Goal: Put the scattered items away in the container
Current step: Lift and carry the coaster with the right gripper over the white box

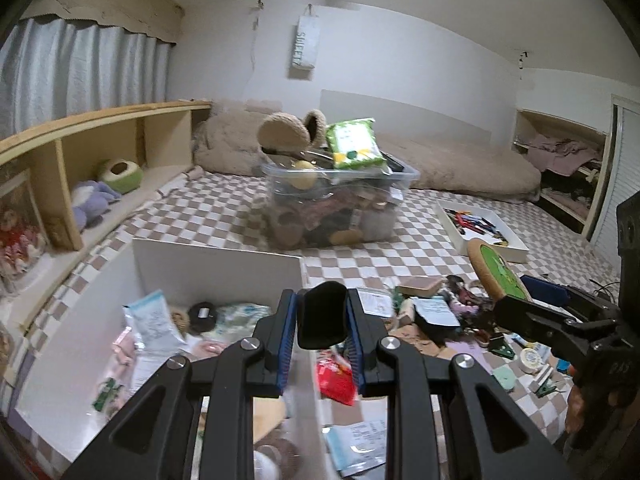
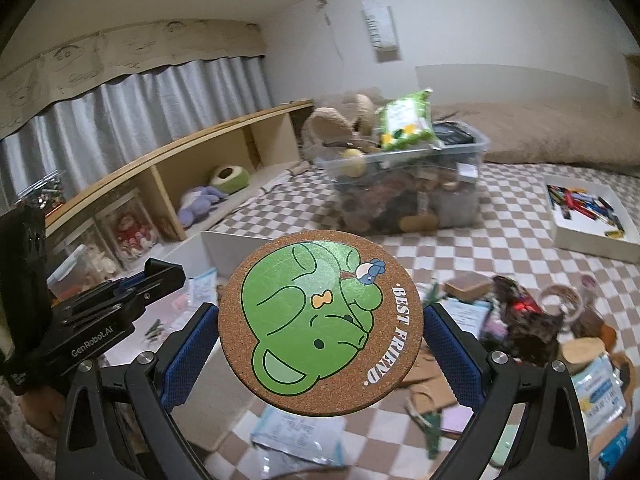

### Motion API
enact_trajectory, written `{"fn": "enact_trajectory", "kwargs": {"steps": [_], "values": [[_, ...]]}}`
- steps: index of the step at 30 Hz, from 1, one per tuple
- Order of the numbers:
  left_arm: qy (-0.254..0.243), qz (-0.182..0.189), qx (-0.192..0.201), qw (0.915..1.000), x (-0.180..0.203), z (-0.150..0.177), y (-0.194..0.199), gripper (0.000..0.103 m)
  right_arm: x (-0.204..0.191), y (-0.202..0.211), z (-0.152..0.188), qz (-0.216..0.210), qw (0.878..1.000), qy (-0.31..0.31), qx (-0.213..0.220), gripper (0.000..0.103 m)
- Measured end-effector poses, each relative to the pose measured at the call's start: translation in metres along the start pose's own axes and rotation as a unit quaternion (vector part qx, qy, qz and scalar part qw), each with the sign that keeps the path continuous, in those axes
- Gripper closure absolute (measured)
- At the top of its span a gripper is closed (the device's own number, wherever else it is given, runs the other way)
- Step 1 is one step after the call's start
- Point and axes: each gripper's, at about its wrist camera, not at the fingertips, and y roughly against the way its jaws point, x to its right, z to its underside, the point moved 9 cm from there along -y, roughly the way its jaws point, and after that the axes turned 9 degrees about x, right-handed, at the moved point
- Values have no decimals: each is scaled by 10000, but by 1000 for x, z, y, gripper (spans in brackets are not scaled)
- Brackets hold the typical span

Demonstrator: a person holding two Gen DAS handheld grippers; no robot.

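Observation:
My left gripper (image 1: 321, 300) is shut on a small rounded black object (image 1: 322, 320), held above the right wall of the white open box (image 1: 216, 268). Packets and small items lie inside the box. My right gripper (image 2: 320, 312) is shut on a round cork coaster (image 2: 320, 332) printed with a green bear, its blue pads (image 2: 192, 344) pressing on the coaster's two edges. It hangs over the scattered pile (image 2: 520, 320). The left wrist view shows the right gripper (image 1: 516, 308) with the coaster (image 1: 496, 272) at the right. The left gripper (image 2: 160, 276) appears left of the coaster, over the box (image 2: 224, 240).
Loose packets, clips and papers (image 1: 440, 312) lie on the checkered bed cover. A clear bin (image 1: 336, 200) stuffed with plush toys stands behind. A white tray of pens (image 1: 480, 224) is at the right, and a wooden shelf (image 1: 100, 140) runs along the left.

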Motion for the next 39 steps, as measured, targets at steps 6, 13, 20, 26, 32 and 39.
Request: {"fn": "enact_trajectory", "kwargs": {"steps": [6, 13, 20, 26, 32, 39], "values": [[-12, -234, 56, 9997, -27, -4, 11, 79, -33, -13, -3, -265, 9995, 148, -44, 3], [67, -631, 131, 9979, -74, -11, 24, 79, -66, -30, -4, -514, 9980, 343, -136, 3], [86, -846, 55, 9964, -109, -9, 29, 79, -93, -51, 2, -755, 9956, 444, -320, 3], [123, -928, -111, 9955, -133, 3, 28, 79, -114, -76, 14, -944, 9925, 481, -609, 3], [66, -980, -353, 9945, -152, 15, 22, 79, -130, -95, 28, -1075, 9885, 567, -902, 3], [-193, -1138, -714, 9907, -175, 34, 14, 79, -144, -115, 44, -1127, 9837, 714, -1203, 3]]}}
